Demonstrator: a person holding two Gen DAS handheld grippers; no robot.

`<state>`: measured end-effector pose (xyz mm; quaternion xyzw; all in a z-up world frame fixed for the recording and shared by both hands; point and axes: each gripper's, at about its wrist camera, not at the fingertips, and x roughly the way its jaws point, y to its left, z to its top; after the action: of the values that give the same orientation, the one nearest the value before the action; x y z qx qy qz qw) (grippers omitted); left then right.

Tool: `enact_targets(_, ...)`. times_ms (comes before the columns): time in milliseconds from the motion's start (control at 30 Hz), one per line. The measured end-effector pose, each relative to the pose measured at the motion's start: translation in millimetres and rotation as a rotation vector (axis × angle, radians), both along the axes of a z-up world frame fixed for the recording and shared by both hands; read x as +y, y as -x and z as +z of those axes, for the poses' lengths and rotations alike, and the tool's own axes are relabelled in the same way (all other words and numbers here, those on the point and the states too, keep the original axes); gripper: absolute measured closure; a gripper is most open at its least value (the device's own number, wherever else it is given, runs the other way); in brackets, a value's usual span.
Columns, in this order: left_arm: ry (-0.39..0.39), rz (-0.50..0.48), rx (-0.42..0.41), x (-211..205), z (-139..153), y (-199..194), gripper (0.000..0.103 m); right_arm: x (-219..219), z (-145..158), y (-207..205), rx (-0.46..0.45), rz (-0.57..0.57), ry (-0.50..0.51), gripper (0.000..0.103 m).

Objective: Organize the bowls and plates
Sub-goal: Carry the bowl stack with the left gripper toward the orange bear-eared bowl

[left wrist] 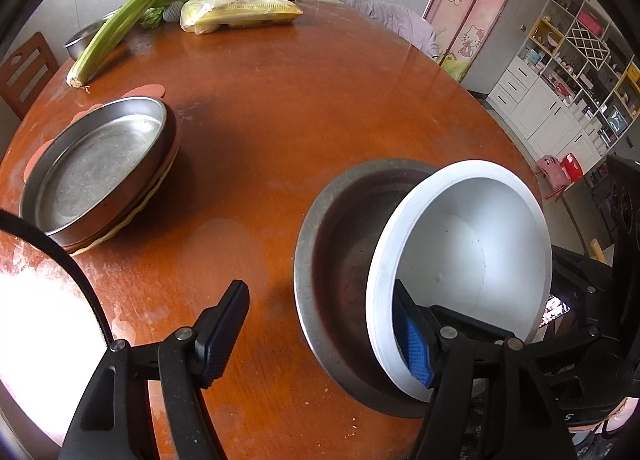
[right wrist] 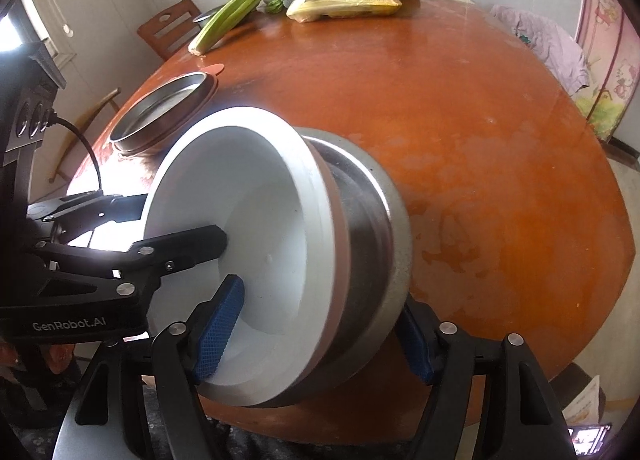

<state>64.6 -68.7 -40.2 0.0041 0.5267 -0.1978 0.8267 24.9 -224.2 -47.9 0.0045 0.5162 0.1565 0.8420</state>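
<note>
2 nested bowls sit at the near edge of the tabletop, right ahead of both your hand-held grippers: a white bowl tipped inside a steel bowl. The white one looks stiff, glazed and breakable, likely slippery at the rim; the steel one looks light and smooth. Take each by the rim wall, pad inside and pad outside. Your right hand-held gripper straddles both bowls, one pad inside the white bowl, the other outside the steel wall; whether they press, I cannot tell. Your left hand-held gripper stands half spread, pinching nothing, its right pad at the white rim. Off to its left, well apart, waits a stack of steel plates.
</note>
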Motion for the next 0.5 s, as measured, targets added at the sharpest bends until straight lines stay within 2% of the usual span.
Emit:
enact_targets(67,-0.003,-0.006,-0.004,-1,0,0,0.037,2,0,0,0.001,0.01,-0.007,0.034)
enact_targets(300,-0.003,-0.029,-0.016,-10,4,2,0.056,6,-1,-1,-0.007,0.017,-0.017,0.036)
enact_targets(500,-0.016,-0.007,-0.024,-10,5,0,0.057,7,-2,-3,-0.015,0.018,-0.03,0.036)
